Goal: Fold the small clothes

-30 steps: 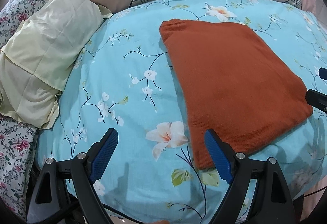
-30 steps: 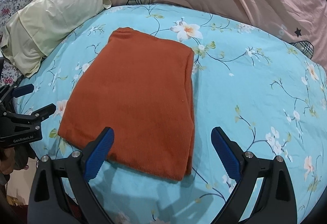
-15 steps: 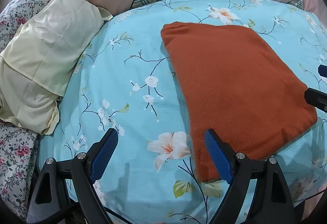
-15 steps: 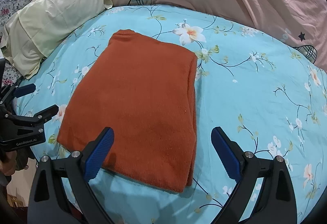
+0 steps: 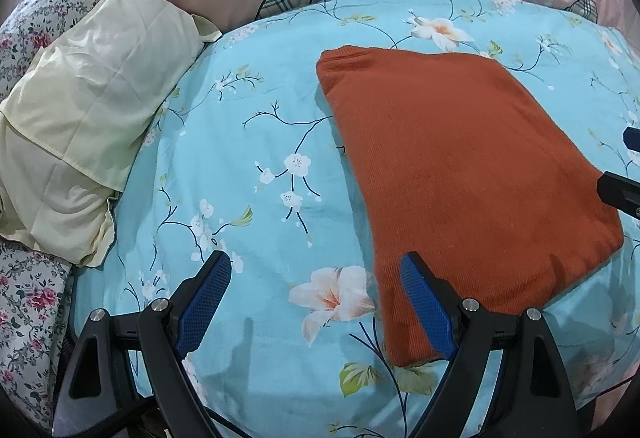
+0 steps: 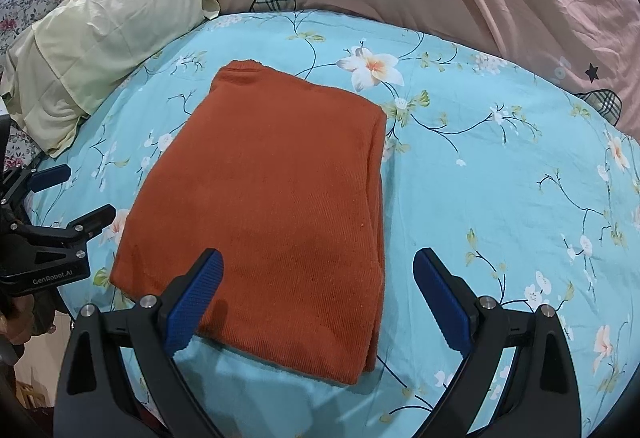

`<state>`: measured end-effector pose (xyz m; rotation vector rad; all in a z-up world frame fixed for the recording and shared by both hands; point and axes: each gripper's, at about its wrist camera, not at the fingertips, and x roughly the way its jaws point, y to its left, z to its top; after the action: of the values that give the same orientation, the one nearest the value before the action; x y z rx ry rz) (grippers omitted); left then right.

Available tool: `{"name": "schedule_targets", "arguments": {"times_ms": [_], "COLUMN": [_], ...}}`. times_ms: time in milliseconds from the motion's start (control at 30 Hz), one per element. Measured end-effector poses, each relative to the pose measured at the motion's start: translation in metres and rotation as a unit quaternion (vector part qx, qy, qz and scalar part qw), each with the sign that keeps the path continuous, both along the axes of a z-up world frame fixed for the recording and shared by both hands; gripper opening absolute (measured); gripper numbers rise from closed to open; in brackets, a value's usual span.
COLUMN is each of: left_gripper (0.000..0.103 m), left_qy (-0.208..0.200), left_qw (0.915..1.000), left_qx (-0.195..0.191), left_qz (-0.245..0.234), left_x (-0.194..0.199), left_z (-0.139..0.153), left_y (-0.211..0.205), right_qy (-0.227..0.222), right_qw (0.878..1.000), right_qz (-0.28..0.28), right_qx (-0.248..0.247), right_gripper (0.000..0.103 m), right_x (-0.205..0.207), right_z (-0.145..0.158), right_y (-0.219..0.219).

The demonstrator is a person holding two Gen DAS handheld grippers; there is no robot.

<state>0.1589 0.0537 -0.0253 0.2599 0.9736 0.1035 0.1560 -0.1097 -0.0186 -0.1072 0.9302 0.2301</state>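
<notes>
The orange sweater (image 6: 276, 206) lies folded flat on the blue flowered bedspread (image 6: 500, 206), towards its near edge. Both the left gripper (image 5: 316, 302) and right gripper (image 6: 318, 296) hang open and empty above that edge. Any further fold should probably start with both near corners pinched cleanly. The pale pillow (image 5: 80, 118) sits well left; there is free room to the right.

We saw bare blue sheet (image 6: 500, 198) right of the folded orange garment (image 6: 272, 206); a yellow pillow (image 6: 108, 38) blocked the upper left.
</notes>
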Motion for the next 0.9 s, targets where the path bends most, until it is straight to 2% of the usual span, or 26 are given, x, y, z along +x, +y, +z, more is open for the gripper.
{"name": "schedule_targets", "arguments": {"times_ms": [900], "left_gripper": [0.087], "left_qy": [0.001], "left_qw": [1.0000], "left_qx": [-0.007], "left_qz": [0.002], "left_x": [0.0007], "left_z": [-0.0009], "left_y": [-0.0017], "right_qy": [0.001], "right_qw": [1.000], "right_qz": [-0.008], "right_qx": [0.005], "right_gripper": [0.096], "right_x": [-0.0024], "right_z": [-0.0041], "right_y": [-0.0014]}}
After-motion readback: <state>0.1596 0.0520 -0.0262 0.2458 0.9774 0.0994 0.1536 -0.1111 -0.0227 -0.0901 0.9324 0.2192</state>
